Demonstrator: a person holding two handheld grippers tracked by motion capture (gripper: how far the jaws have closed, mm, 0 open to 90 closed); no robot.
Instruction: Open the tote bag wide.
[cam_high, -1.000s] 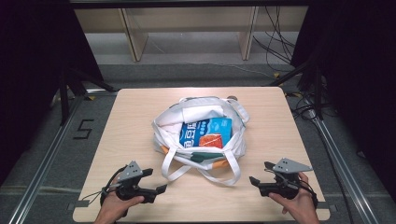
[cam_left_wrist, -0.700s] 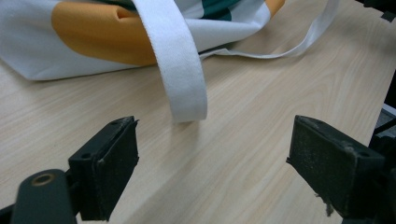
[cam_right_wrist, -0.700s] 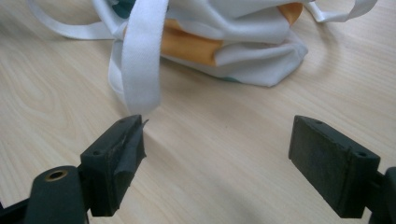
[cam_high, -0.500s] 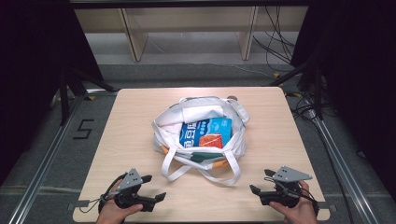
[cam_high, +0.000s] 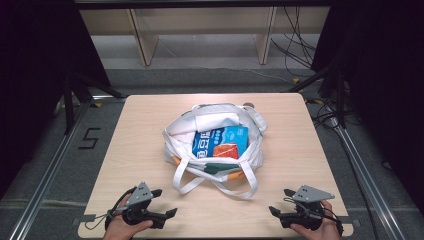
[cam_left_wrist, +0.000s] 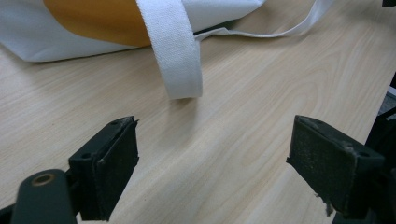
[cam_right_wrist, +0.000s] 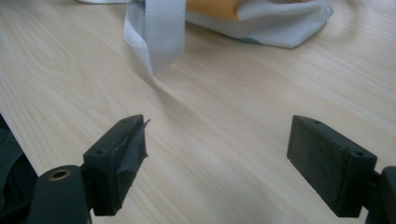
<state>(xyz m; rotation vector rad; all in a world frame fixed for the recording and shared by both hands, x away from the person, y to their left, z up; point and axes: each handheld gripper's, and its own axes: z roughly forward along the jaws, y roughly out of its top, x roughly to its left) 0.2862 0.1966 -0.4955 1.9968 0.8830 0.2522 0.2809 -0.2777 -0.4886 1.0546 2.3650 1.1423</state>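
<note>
Bag (cam_high: 215, 145), white, lies at mid-frame of the high view on the table (cam_high: 140, 150), its mouth up, a blue packet (cam_high: 222, 142) showing inside and two straps trailing toward the lower edge. Lower left: left gripper (cam_high: 167, 214), jaws apart, holding nothing, near the left strap (cam_left_wrist: 175, 51) but clear of it. Lower right: right gripper (cam_high: 274, 211), jaws likewise apart and empty, near the right strap (cam_right_wrist: 161, 32). Risks, as judged: a limp strap may slide out of a shallow pinch; lifting by one strap alone may tip the bag and spill the packet; a low approach may scrape a jaw on the table.
</note>
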